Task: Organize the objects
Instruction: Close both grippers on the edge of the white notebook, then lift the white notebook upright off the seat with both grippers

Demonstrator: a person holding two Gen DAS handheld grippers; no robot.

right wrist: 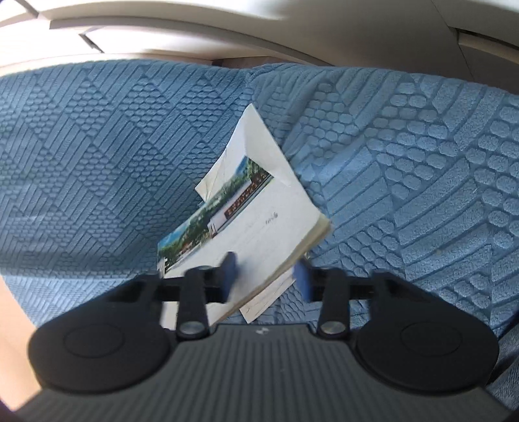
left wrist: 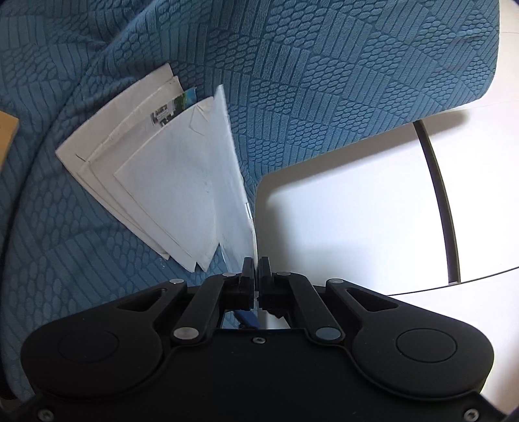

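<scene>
The left tool [left wrist: 256,271] was clenched, its black fingers [left wrist: 248,269] pinched together on the near edge of a thin white paper sheet [left wrist: 227,181] that rose on edge from the jaws toward 11 o'clock. To the 9 o'clock side of that sheet, a fan of worn white and cream envelopes [left wrist: 136,155] spread over the blue textured fabric cover [left wrist: 324,81], their near corners gathered close to the tool; between two of them, toward 12 o'clock, the corner of a colour-printed card [left wrist: 185,99] peeked out. At 3 o'clock of the left tool lay a pale glossy floor [left wrist: 340,194] crossed by a dark strip [left wrist: 438,194]. In the right wrist view, which was blurred, the right tool [right wrist: 266,277] stood partly spread, its blue-padded fingers [right wrist: 301,279] either side of a thick stack of white envelopes with a landscape photo band on top [right wrist: 259,220]; the stack tilted from 7 o'clock up toward 1 o'clock above the blue cover [right wrist: 97,162]. Whether the pads actually pressed on the stack I could not tell through the blur. A beige frame [right wrist: 259,29] ran along the 12 o'clock edge
</scene>
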